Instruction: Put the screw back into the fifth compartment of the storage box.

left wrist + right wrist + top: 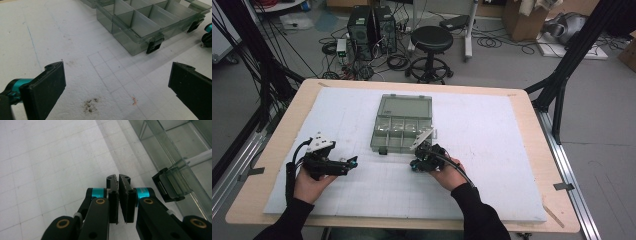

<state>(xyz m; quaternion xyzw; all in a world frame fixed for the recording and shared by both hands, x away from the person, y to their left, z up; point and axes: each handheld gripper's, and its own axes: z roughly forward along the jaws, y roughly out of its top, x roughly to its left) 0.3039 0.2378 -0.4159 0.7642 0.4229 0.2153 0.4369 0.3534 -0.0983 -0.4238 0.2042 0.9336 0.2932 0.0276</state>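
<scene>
White foam board lay bare; my right gripper pinched together on nothing, left gripper gaped; the organizer box's latch seemingly sat beside, so a nudge risked shifting it.

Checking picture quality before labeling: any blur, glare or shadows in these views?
High view: even light, slightly soft. Left gripper view: sharp foam sheet, the organizer box casting a soft shadow. Right gripper view: near claw sharp, box latch slightly blurred; no strong glare.

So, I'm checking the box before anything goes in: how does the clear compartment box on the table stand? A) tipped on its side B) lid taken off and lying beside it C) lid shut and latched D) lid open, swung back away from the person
D: the compartment box shows its dividers, and the lid lies back on the far side, still joined.
</scene>
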